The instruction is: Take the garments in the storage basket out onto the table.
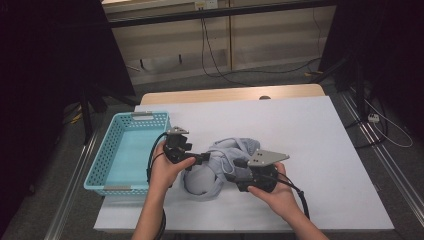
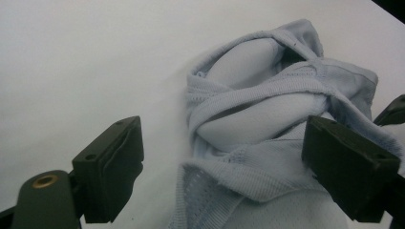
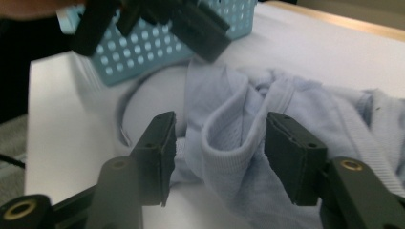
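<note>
In the right gripper view, the left tongs (image 3: 157,24) blur at twelve o'clock, cut by the top edge; the basket (image 3: 143,52) behind is partly hidden.

high view looks down; both tool views share the garment (image 2: 267,133) close.

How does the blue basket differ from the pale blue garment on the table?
The basket is rigid, turquoise plastic with perforated walls; the garment is soft, pale blue knit with ribbed edges. The basket stands squarely at the table's left edge, untouched; the garment lies crumpled mid-table between both grippers' jaws. Both rest on the white table cover.
</note>
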{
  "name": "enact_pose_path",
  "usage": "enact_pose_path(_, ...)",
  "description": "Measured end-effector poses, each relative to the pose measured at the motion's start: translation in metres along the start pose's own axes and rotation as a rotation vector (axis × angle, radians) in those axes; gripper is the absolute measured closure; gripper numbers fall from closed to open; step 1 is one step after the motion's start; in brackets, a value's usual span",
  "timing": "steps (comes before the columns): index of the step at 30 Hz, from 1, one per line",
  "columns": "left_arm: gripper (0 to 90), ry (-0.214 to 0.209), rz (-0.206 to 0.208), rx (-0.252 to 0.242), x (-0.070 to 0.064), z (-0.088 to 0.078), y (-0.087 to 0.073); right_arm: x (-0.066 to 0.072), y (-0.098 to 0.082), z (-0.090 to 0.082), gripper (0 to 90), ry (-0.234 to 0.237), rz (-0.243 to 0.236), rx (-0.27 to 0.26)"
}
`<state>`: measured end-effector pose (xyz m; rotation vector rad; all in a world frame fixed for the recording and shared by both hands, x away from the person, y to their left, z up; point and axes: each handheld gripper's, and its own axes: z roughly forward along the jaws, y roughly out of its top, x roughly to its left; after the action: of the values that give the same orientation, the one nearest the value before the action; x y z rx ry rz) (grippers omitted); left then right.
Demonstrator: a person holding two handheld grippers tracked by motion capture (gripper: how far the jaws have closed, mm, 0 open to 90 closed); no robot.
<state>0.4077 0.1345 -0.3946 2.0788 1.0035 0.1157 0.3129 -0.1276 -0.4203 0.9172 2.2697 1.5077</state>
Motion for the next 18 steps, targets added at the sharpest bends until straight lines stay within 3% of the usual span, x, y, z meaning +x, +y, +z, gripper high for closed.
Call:
enact_pose_path(2,14.6,-0.002,-0.004,-0.004,0.0,0.0,-0.001,0.0,-0.003,0.005,52.0,-0.006,-0.011,0.027)
enact_pose_path(4,14.6,-0.002,-0.006,-0.005,0.0,-0.001,-0.001,-0.002,-0.008,0.008,71.8,-0.019,-0.033,0.058)
enact_pose_path(6,14.6,0.0,-0.004,-0.003,0.0,-0.001,-0.001,-0.008,-0.011,0.007,84.0,-0.036,-0.028,0.075)
enact_pose_path(11,14.7,0.005,0.005,-0.014,0.001,-0.005,0.001,-0.029,-0.01,-0.011,85.7,-0.057,0.036,0.045)
enact_pose_path(18,14.9,-0.007,0.003,-0.031,0.0,-0.006,0.005,-0.061,-0.015,-0.048,85.7,-0.157,0.092,0.002)
